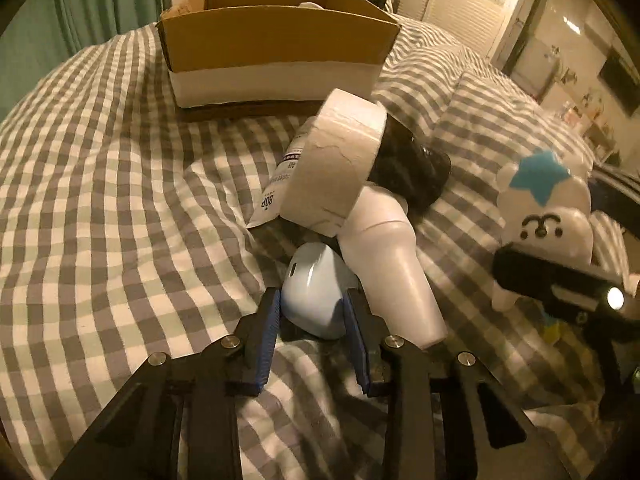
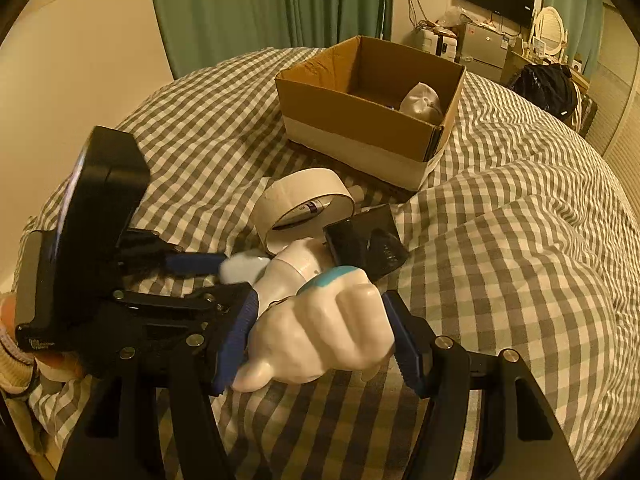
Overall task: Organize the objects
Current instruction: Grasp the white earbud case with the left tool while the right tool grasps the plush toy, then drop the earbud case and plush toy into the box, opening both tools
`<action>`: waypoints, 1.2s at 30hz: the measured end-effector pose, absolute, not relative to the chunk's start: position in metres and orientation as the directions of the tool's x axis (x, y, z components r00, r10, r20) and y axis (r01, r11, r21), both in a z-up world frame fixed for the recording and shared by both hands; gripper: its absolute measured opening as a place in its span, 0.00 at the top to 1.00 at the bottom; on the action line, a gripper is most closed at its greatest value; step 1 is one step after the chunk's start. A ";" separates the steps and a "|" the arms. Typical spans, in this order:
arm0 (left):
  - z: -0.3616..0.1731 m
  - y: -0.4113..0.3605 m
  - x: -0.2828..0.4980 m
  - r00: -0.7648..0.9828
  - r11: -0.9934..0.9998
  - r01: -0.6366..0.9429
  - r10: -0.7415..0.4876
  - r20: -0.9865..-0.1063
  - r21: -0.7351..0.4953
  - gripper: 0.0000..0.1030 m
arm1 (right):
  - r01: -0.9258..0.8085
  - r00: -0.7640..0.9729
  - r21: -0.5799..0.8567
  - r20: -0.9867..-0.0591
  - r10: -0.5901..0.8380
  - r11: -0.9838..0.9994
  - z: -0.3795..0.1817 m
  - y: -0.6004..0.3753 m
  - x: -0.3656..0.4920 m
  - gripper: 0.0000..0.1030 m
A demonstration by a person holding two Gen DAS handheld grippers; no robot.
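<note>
My left gripper [image 1: 313,305] is shut on a pale blue earbud case [image 1: 314,295] low over the checked bedspread; it shows from the side in the right wrist view [image 2: 236,270]. My right gripper [image 2: 320,336] is shut on a white bear figurine with a blue star [image 2: 320,332], also seen in the left wrist view [image 1: 546,216]. Between them lie a roll of white tape [image 1: 334,164] [image 2: 304,204], a white bottle [image 1: 392,264], a printed tube [image 1: 280,184] and a black box [image 2: 366,242]. The open cardboard box [image 1: 276,46] [image 2: 360,128] stands beyond, holding a crumpled white item [image 2: 422,102].
The checked bedspread [image 1: 100,200] covers the bed, bunched into folds at the right [image 2: 520,240]. Green curtains [image 2: 272,4] hang behind. A dark bag [image 2: 546,84], a monitor and cluttered shelves stand beyond the bed's far edge.
</note>
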State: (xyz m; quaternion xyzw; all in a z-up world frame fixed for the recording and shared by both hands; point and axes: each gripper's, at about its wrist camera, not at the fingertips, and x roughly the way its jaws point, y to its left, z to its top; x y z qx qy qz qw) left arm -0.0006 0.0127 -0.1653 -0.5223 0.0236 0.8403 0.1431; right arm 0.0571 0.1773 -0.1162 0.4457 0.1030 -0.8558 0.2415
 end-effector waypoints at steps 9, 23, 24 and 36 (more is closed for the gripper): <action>-0.134 -0.006 0.016 -0.466 -0.964 -0.213 0.246 -0.850 -0.162 0.76 | 0.485 -0.516 0.019 -0.801 -0.303 -0.874 -0.106 0.179 0.059 0.39; -0.097 -0.018 0.040 -0.522 -0.966 -0.198 0.247 -0.816 -0.165 0.77 | 0.487 -0.595 -0.030 -0.744 -0.305 -0.873 -0.066 0.175 0.086 0.39; -0.089 -0.021 0.040 -0.533 -0.967 -0.196 0.245 -0.810 -0.163 0.77 | 0.489 -0.595 -0.029 -0.742 -0.309 -0.872 -0.065 0.174 0.085 0.39; 0.005 -0.035 -0.026 -0.689 -0.976 -0.181 0.212 -0.693 -0.118 0.77 | 0.518 -0.669 -0.055 -0.648 -0.364 -0.854 0.000 0.166 0.046 0.39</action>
